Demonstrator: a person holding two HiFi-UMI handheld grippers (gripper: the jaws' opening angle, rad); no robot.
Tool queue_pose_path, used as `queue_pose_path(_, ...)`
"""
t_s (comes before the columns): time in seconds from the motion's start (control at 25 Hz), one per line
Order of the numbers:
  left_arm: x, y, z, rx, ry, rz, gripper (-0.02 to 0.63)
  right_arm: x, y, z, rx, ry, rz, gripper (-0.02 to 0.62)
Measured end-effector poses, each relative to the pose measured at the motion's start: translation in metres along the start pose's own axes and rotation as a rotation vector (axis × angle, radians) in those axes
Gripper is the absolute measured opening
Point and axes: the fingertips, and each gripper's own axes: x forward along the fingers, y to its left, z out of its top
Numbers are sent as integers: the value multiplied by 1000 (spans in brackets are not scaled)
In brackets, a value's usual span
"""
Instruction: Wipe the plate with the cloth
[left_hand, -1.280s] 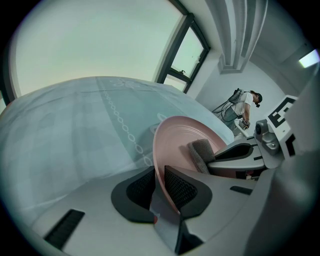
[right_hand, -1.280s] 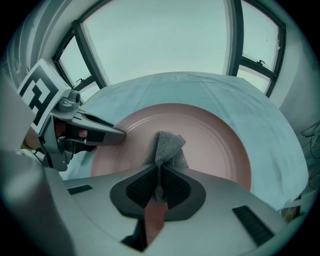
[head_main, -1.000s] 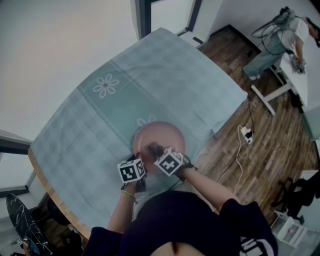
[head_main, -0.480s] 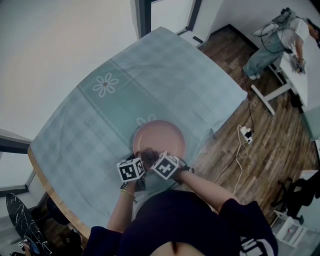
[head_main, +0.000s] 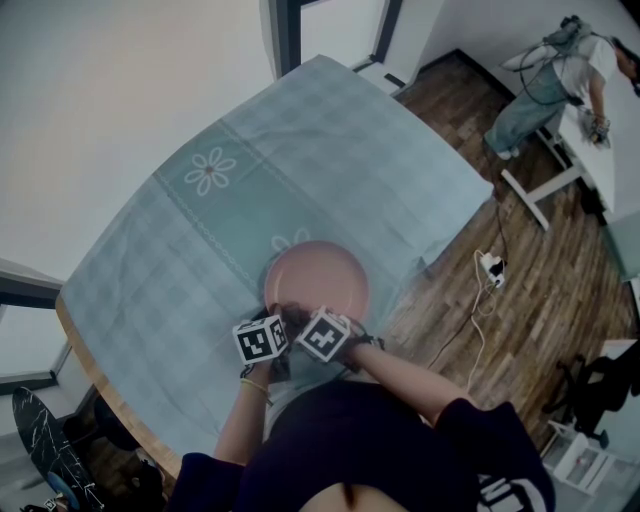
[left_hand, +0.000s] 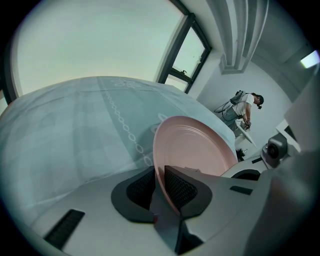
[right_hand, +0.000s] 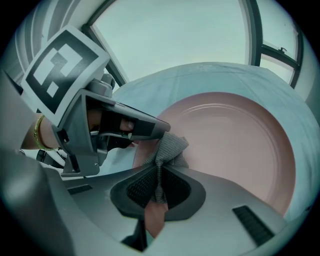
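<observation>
Left gripper view: left gripper (left_hand: 161, 189) has its jaws narrow and clamped on the near rim of the pink plate (left_hand: 197, 145), with the rim between the pads. The plate sits on a checked tablecloth (left_hand: 75, 130). A person (left_hand: 243, 107) stands well beyond the plate, by a white desk.

Right gripper view: right gripper (right_hand: 159, 189) has its jaws pinched shut on a grey knit cloth (right_hand: 170, 146). The bunched end of the cloth sticks out past the tips and lies on the plate's inner face, at its near-left part. The left gripper is at the plate's rim just left of the cloth. Its tip may be touching the cloth; hard to tell.

Head view: both grippers are side by side at the plate's near edge, marker cubes up. The cloth is only a dark patch between them on the plate. A wooden floor (head_main: 520, 290) lies right of the plate, with a power strip (head_main: 492, 266) on it.
</observation>
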Motion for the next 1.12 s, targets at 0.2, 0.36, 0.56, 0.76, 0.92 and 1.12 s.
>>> queue_pose_path(0.2,0,0,1,-6,0,2,71,-5,1,2,13,-17,25,32)
queue_pose_path(0.36,0,0,1,-6,0,5,71,-19,-5,3,40,-51,23,32)
queue_pose_path(0.56,1,0,1,-9,-3,5,71,-46,-33,6,46,-91,-58,32)
queue_pose_path(0.76,0,0,1,-12,-7,7,71,-67,-75,2,42,-80,-165,32)
queue_pose_path(0.92,0,0,2,-11,-8,8,71,-78,-110,-2,47,-55,-241,32)
queue_pose_path(1.12,1,-1,2,-12,-7,7,71,-80,-137,-19,70,17,-294,32)
